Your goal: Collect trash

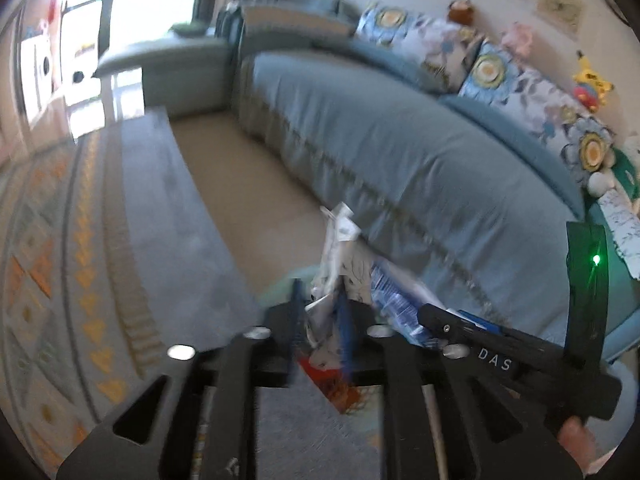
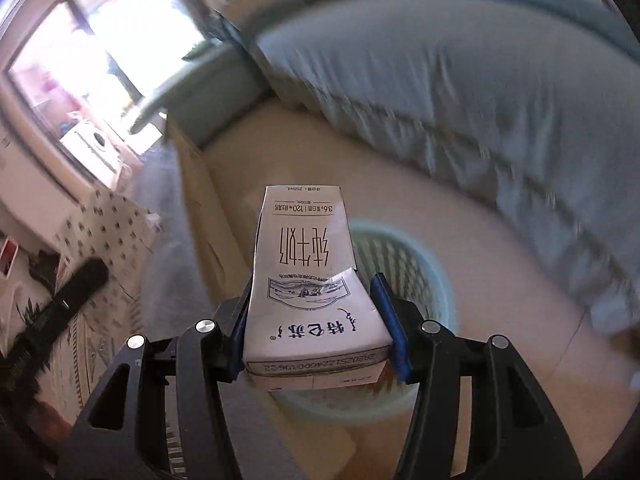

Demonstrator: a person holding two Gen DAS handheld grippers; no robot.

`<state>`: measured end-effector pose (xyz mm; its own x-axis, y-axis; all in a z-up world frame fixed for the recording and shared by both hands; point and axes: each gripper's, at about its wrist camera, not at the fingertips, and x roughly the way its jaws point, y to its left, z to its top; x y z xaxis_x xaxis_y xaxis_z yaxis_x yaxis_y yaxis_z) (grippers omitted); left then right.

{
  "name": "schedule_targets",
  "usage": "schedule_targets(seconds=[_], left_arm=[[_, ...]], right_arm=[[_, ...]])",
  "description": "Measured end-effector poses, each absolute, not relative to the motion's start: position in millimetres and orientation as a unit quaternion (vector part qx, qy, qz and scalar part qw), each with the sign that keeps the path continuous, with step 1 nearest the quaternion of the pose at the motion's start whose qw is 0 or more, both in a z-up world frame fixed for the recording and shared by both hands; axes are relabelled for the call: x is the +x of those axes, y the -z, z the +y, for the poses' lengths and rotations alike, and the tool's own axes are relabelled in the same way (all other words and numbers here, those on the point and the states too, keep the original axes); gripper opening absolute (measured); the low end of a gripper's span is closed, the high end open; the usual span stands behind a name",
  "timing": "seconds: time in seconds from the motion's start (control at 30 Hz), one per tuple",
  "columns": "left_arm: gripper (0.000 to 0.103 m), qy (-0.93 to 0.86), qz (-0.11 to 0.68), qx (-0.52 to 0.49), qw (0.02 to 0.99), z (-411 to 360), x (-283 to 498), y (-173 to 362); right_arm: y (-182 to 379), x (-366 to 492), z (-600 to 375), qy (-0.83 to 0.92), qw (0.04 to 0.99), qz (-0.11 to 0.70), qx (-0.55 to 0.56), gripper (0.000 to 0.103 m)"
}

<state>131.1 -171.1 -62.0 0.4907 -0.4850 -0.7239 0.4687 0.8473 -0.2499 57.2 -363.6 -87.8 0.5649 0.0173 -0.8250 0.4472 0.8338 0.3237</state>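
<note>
The right gripper clamps a milk carton above the bin. At its nine o'clock, the left gripper pinches a crumpled wrapper.

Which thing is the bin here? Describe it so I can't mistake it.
Start at the long blue-grey sofa; on the pale floor in front of it stands the bin, directly below the milk carton in the right gripper. It's the only round, pale-green, lattice-walled basket.
</note>
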Motion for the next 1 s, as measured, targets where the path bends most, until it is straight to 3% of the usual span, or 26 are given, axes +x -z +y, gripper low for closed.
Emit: schedule_targets(seconds=[0.03,0.27,0.53,0.63,0.7,0.77,1.0], left_arm=[[0.048,0.270,0.427,-0.010,0.863,-169.0,131.1,66.4],[0.052,0.266,0.407,-0.010,0.874,-126.2,107.5,54.7],[0.060,0.225,0.341,-0.043,0.912,-57.1,47.7,-8.2],[0.069,0.193,0.302,-0.037,0.933,-39.7,17.3,-22.0],[0.078,0.171,0.280,-0.037,0.944,-28.7,0.1,-21.4],[0.081,0.152,0.267,-0.038,0.951,-19.3,-10.4,-15.3],[0.081,0.097,0.261,-0.027,0.960,-6.3,-10.6,3.7]], right_arm=[[97.4,60.5,-366.2,0.130,0.835,0.469,0.257,0.054],[104.5,48.1,-364.6,0.099,0.828,0.465,0.297,0.058],[22.2,15.2,-292.5,0.056,0.897,0.386,0.206,0.058],[-4.8,-13.2,-262.8,0.055,0.924,0.346,0.155,0.066],[-16.4,-39.3,-244.9,0.061,0.941,0.310,0.118,0.071],[-18.5,-56.1,-233.4,0.066,0.951,0.289,0.092,0.071],[4.6,-67.7,-216.9,0.046,0.959,0.273,0.063,0.071]])
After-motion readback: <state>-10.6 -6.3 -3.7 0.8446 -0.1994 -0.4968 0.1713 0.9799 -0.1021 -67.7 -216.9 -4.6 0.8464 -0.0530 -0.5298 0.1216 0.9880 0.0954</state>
